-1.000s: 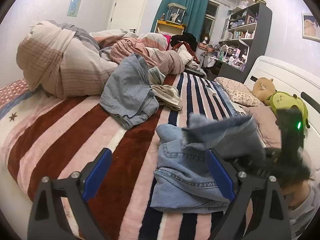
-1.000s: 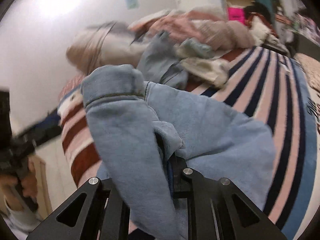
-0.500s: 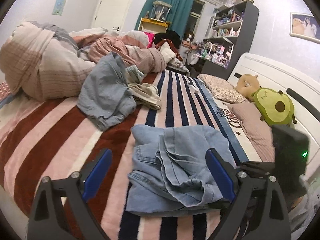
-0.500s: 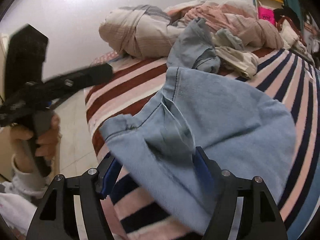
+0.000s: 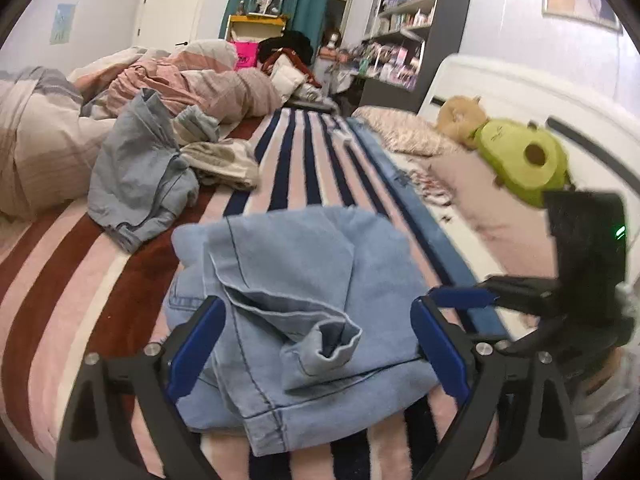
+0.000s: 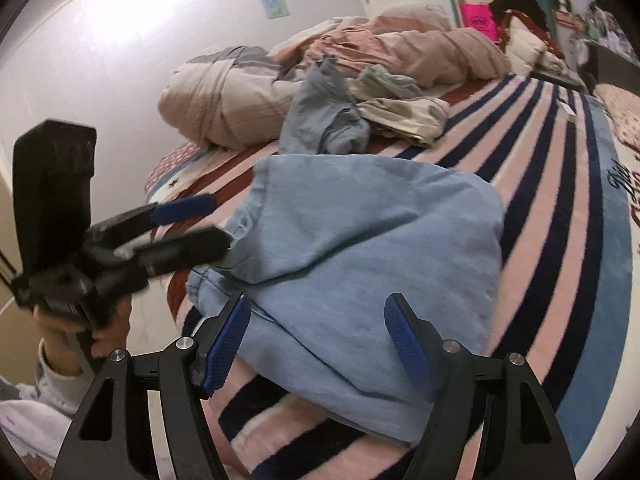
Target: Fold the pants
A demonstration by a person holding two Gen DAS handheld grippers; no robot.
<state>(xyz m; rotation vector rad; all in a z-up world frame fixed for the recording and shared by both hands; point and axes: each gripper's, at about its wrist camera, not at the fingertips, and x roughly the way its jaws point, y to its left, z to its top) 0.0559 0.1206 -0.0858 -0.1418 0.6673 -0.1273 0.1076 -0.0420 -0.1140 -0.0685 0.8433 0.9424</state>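
Light blue denim pants [image 5: 296, 292] lie bunched and folded over on the striped blanket [image 5: 72, 280] near the bed's front edge; they also show in the right wrist view [image 6: 360, 248]. My left gripper [image 5: 318, 344] is open, its blue pads on either side of the pants, gripping nothing. My right gripper [image 6: 320, 340] is open over the pants' near edge, empty. The right gripper also shows at the right of the left wrist view [image 5: 472, 300]. The left gripper shows in the right wrist view [image 6: 200, 224], its tips at the pants' left edge.
A grey-blue garment [image 5: 140, 176] and a beige one [image 5: 224, 160] lie crumpled further up the bed. A bundled duvet [image 5: 36, 152] fills the back left. Pillows and an avocado plush [image 5: 524, 160] sit by the white headboard at the right.
My right gripper let go of the pants a second ago and stays open. The pants dropped folded onto the blanket. My left gripper moved forward over them.
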